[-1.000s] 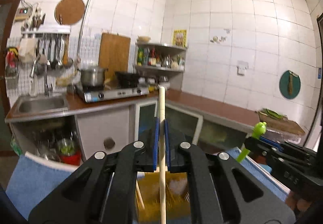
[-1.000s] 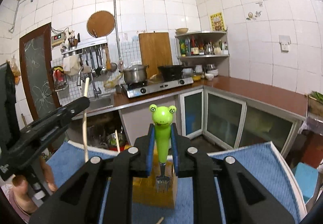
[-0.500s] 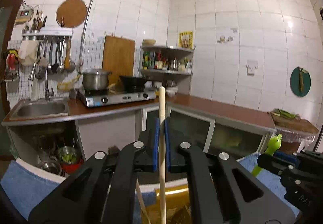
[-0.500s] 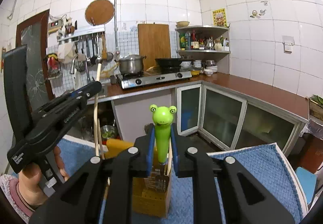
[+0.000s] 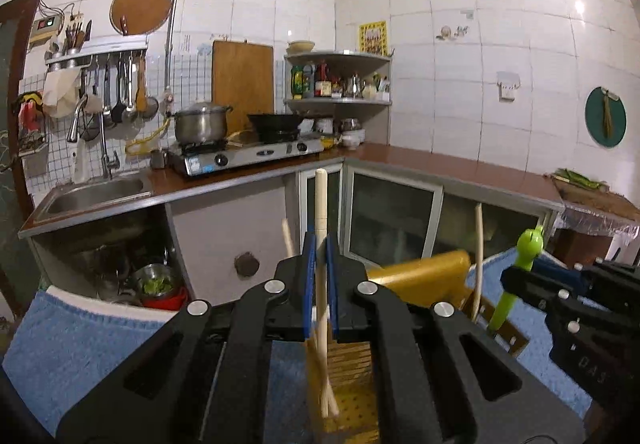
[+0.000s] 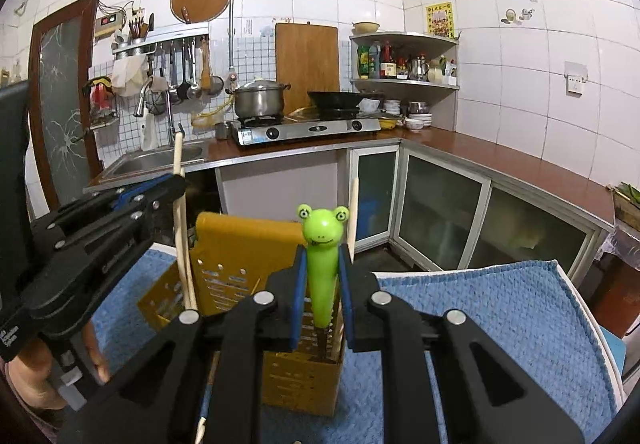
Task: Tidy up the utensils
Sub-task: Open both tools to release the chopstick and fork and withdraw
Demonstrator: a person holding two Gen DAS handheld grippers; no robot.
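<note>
Left gripper: jaws pressed almost together, blue pads pinching a pale wooden chopstick; the stick stands near upright, its top rising clear above the pads, its lower end reaching down into the yellow utensil holder just beyond the fingers. Seen from the right wrist, the same gripper comes in from the left, carried by a hand at the near left edge, with the chopstick passing down into the holder's left compartment. Right gripper: jaws narrowly spread, blue pads clamped on the green handle of a frog-headed fork; the frog head stands above the pads, the dark metal end points down into the near compartment of the holder, whether it touches the bottom cannot be told. From the left wrist this gripper appears at the right, the green fork tilted slightly. Holder: perforated yellow plastic, tall back panel, slotted front, resting on a blue towel that covers the near surface. Further wooden sticks already stand in the holder, one at its right side, one behind the frog head. Far background: kitchen counter with sink, gas stove, pot and wok.
</note>
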